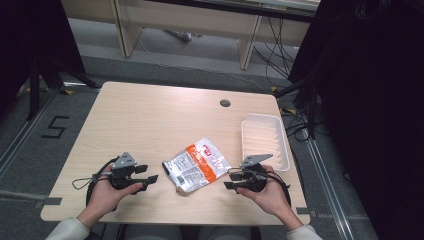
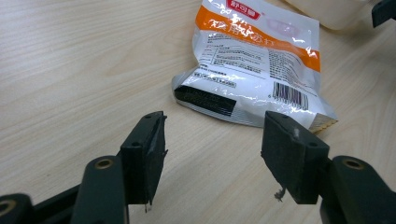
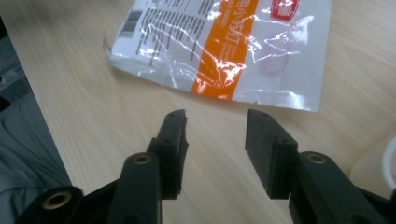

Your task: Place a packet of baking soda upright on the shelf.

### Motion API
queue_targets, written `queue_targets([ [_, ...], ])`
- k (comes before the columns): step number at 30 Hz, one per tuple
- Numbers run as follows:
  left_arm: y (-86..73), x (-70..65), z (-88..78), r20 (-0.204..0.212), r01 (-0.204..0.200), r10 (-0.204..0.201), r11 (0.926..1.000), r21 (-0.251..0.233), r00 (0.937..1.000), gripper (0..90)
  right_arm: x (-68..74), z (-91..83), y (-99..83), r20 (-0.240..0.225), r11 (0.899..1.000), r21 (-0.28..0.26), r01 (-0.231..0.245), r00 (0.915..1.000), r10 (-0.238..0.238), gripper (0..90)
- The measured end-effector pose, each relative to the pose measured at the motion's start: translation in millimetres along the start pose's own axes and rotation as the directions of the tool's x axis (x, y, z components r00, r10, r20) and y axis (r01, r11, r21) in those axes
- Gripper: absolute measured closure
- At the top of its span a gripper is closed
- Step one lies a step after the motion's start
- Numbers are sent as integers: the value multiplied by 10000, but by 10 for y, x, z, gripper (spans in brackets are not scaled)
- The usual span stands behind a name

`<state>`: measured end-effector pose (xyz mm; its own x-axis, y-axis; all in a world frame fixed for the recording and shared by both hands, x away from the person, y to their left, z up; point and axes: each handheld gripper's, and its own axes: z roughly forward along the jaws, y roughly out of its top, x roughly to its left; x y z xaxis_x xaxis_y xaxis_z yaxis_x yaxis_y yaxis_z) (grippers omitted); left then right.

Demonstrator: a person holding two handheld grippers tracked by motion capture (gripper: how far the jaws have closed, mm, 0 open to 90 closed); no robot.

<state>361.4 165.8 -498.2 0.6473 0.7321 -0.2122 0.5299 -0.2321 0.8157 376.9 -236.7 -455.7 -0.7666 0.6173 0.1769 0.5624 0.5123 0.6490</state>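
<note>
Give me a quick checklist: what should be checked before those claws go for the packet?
1. Left claw open, nothing in it: ok.
2. Right claw open, nothing in it: ok.
3. Packet lies flat on the table, between both claws, untouched: ok.
4. Tray empty, beyond the right claw: ok.
5. Packet sealed: cannot tell.

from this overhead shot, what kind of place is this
Probably a lab or recording workspace, not a home: a bare wooden table with a cable hole, loose cables on the grey floor, and a taped "5" floor marking.
</note>
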Motion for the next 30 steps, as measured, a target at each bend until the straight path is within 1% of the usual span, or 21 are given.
queue_targets([
  [1,2,0,1,-13,-53,53,10000,56,10000,391,-14,-26,24,49,9998,125,161,9999,-161,553],
  [3,2,-5,4,-30,-60,60,9999,91,10000,390,-23,-19,61,258,9998,-161,123,9996,-119,531],
  [4,2,-4,7,-29,-98,98,9999,46,9999,390,-35,-33,90,250,9999,-35,135,9996,-134,522],
  [5,2,-5,7,-29,-96,96,9999,36,9999,390,-51,-3,105,316,9993,-374,21,9995,-9,514],
  [7,-2,-14,9,-27,24,-24,10000,16,10000,390,-83,1,164,408,9999,-108,-91,9991,95,509],
  [8,-2,-14,8,-28,14,-14,10000,1,10000,390,-102,17,199,504,9998,-171,-37,9987,46,509],
  [9,-2,-13,8,-19,27,-27,10000,-6,10000,390,-114,27,242,558,9998,-121,-179,9983,185,511],
  [10,-2,-6,6,-31,-29,29,10000,36,10000,390,-128,37,289,456,9996,-21,-296,9985,297,513],
  [13,-1,-6,5,-38,-28,29,10000,56,10000,390,-187,88,443,590,9995,25,-304,9978,302,511],
  [14,-2,-7,8,-32,-36,36,10000,25,10000,390,-218,122,487,717,9998,10,-195,9972,194,507],
  [15,-1,-7,8,-14,-34,34,10000,24,10000,390,-234,131,543,596,9993,154,-353,9976,344,507],
  [16,-1,-7,8,-8,-44,44,10000,23,10000,390,-259,159,586,836,9987,151,-481,9954,467,507],
  [17,-1,-6,9,-1,-84,84,10000,19,10000,390,-289,165,637,651,9991,313,-283,9975,262,506],
  [20,0,-10,14,0,-102,102,9999,-17,9999,390,-346,229,762,781,9967,561,-582,9955,537,500],
  [21,0,-8,12,-8,-137,137,9999,14,9999,390,-352,258,793,616,9956,589,-733,9957,697,500],
  [22,1,-7,12,11,-158,158,9999,27,9999,390,-394,259,831,610,9946,873,-562,9968,509,498],
  [23,1,-7,12,9,-154,154,9999,28,9999,390,-402,295,855,609,9932,906,-736,9958,683,493],
  [24,1,-7,12,9,-154,154,9999,28,9999,390,-432,312,879,634,9909,1143,-710,9959,640,493],
  [25,1,-8,13,9,-165,165,9999,21,9999,390,-444,349,902,716,9886,1238,-855,9945,770,492],
  [26,1,-9,14,9,-162,162,9999,10,9999,390,-460,366,915,656,9889,1270,-775,9954,696,492],
  [30,2,-10,15,3,-180,180,9998,8,9998,390,-533,463,972,751,9792,1582,-1269,9904,1162,492],
])
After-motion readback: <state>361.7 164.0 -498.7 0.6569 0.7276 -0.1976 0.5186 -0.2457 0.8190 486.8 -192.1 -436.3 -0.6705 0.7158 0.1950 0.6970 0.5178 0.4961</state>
